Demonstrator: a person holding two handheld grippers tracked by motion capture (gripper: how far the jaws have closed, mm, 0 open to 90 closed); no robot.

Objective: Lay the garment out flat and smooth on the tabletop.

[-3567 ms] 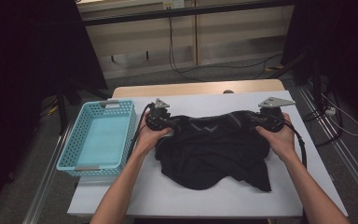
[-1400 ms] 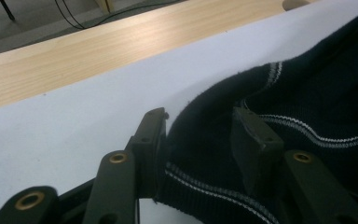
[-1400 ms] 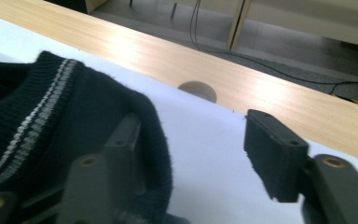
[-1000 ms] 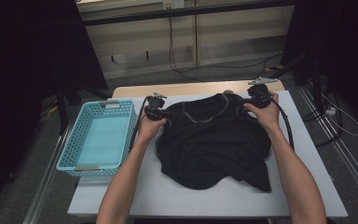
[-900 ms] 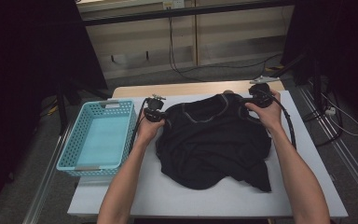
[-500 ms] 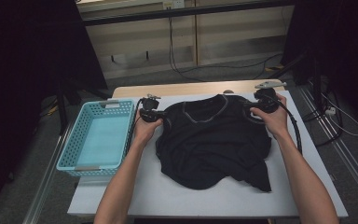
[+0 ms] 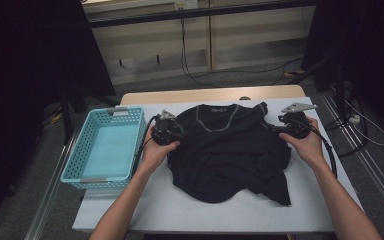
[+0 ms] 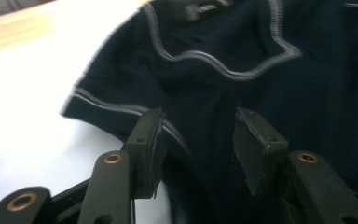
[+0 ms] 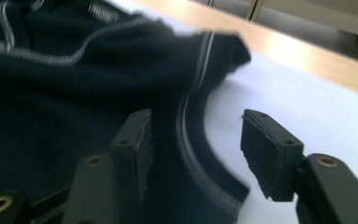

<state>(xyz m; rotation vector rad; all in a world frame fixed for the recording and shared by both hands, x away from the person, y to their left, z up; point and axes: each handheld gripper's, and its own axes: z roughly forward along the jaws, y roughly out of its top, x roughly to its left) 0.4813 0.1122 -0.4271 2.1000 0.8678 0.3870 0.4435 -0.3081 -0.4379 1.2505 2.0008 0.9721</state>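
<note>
A: Where is the black shirt (image 7: 227, 147) right now?

B: It lies spread on the white counter (image 7: 180, 210), collar toward the far edge, just right of the blue basket (image 7: 105, 147). The hem nearest the person is bunched and uneven.

A: And the claws?

B: The left claw (image 8: 198, 140) sits at the shirt's left sleeve, jaws wide apart with nothing between them. The right claw (image 9: 196, 149) sits at the right sleeve, jaws also wide, straddling the striped sleeve hem.

A: How should the flattening go?

B: I'd judge it best to pinch each sleeve hem squarely, draw outward evenly from the collar, and keep the cloth low so it doesn't wrinkle again.
</note>
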